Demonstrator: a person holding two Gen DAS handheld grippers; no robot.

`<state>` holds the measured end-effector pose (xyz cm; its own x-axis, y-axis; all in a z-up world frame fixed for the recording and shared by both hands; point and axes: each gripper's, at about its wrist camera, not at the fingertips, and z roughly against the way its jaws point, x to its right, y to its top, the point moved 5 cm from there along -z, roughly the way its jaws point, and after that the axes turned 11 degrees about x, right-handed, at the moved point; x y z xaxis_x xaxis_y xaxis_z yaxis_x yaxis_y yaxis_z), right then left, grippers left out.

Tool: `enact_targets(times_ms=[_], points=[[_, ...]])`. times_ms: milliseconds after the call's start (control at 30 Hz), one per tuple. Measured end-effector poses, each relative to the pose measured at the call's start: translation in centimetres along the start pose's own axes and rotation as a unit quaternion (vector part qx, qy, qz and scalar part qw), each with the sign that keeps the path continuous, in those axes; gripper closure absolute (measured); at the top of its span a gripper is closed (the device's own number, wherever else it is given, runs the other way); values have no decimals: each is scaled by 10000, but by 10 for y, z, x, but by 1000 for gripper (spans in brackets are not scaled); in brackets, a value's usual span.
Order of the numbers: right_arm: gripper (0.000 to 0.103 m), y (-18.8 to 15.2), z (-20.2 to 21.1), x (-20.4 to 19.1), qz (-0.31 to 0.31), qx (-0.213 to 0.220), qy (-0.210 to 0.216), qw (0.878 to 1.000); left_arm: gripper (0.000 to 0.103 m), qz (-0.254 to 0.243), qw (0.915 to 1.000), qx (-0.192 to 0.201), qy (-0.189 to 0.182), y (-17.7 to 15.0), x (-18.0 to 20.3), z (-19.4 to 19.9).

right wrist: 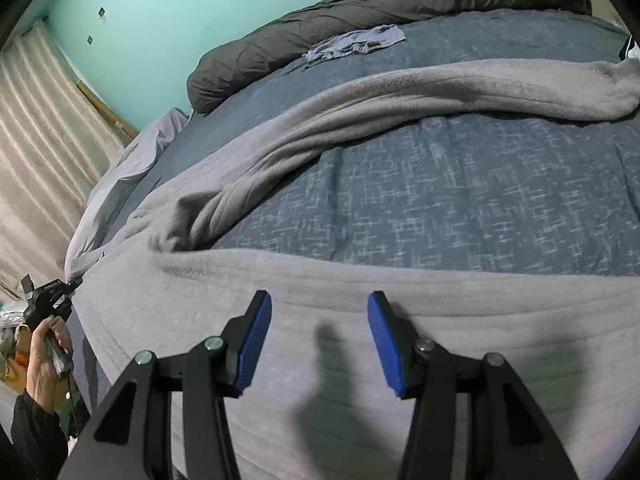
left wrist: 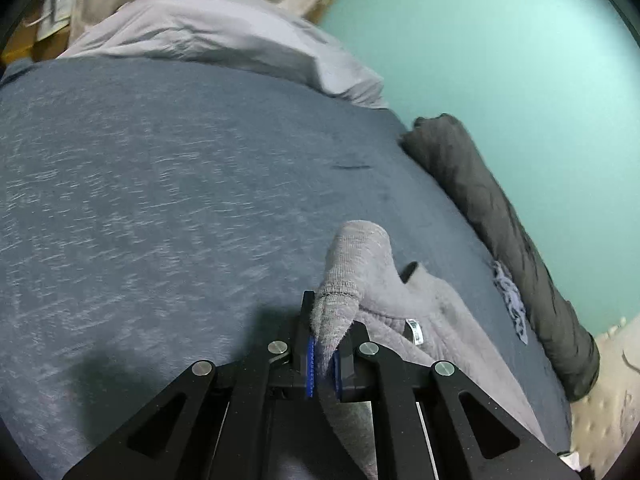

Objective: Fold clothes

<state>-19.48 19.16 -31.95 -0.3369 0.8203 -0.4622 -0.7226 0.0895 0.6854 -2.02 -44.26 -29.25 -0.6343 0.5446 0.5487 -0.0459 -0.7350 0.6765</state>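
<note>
Left gripper [left wrist: 325,364] pinching fleece garment [right wrist: 360,360] edge; right gripper [right wrist: 320,340] spread above it. We judge fleece soft, floppy; grab hem at 12 o'clock.

One grey fleece garment [right wrist: 360,96], one dark rolled duvet [right wrist: 360,4], one small patterned cloth [right wrist: 356,45], two claws [left wrist: 325,364] [right wrist: 320,344].

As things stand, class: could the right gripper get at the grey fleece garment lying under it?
Probably yes: the right gripper hangs open just above the grey fleece garment, with nothing between its jaws and the cloth.
</note>
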Motion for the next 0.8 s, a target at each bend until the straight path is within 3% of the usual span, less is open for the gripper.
enact_targets(times_ms=[33,133,200,233,300,333,533,633,800], points=[[52,0,0,-3,38,-8,16,10000,97,44,9999,88,28,5,-4,2],[52,0,-1,-11,172,-13,67,9998,95,209,9984,-434,283,-13,-19,-14],[52,1,0,-14,212,-6,93,9997,81,349,9962,-690,412,-21,-28,-21],[52,1,0,-15,233,-3,106,9997,78,350,9963,-656,439,-19,-28,-18],[52,2,0,-16,243,4,128,9996,59,287,9970,-510,499,-11,-24,-8],[52,3,0,-15,208,9,134,9997,55,222,9975,-397,533,-6,-20,-1],[51,12,5,-12,98,92,222,9997,53,-289,9982,76,518,16,31,22],[51,17,8,-9,53,136,275,9995,50,133,9987,-183,449,16,27,24],[50,25,10,-6,-116,196,357,9991,50,-82,9974,-144,702,20,26,26]])
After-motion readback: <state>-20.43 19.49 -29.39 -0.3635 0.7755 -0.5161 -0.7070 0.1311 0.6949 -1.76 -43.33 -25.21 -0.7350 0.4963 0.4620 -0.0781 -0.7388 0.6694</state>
